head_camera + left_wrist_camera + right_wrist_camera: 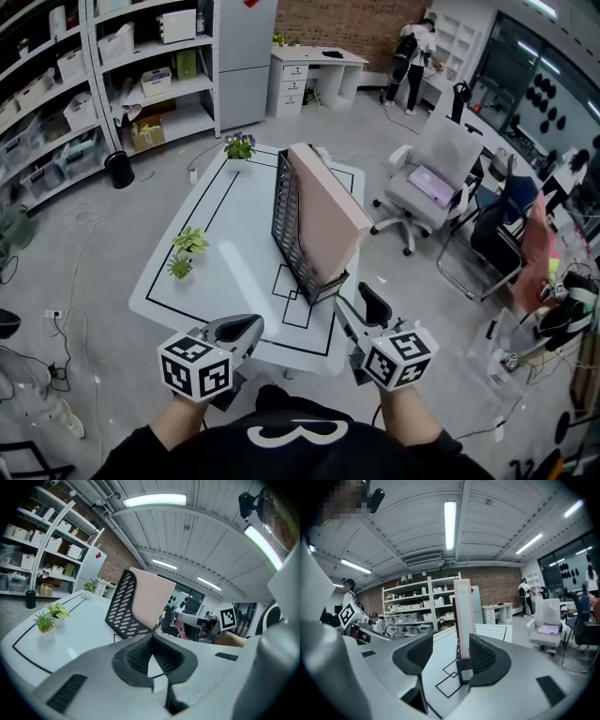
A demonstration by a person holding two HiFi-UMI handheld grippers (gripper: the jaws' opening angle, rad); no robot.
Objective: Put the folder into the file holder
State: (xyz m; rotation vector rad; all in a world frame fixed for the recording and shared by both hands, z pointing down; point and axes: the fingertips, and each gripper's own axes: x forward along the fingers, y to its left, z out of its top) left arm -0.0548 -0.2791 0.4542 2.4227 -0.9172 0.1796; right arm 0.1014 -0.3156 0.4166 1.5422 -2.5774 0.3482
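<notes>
Looking first at what is nearest, we find both grippers low over the near edge of the table. The left gripper has its jaws pressed together, tip against tip, and it holds nothing. The right gripper has its jaws spread wide. In its own view the folder appears in the gap, but the pads do not press on it, so we judge this gripper empty too. It hangs just in front of the near end of the holder.

The pink folder stands inside the black mesh holder and leans to the right, so that its top rises above the holder's side. From this we judge the task to be nearly or fully done: the folder is in its place, and nothing seems left except perhaps to draw the hands away. Whether the folder sits down to the very bottom, we cannot tell.

The table is white with black lines marked on it. Two small plants stand at its left side and a flower pot at its far edge. Beyond, a grey chair stands at the right and shelves with boxes fill the left wall. A white desk stands against a brick wall, with a person near it.
</notes>
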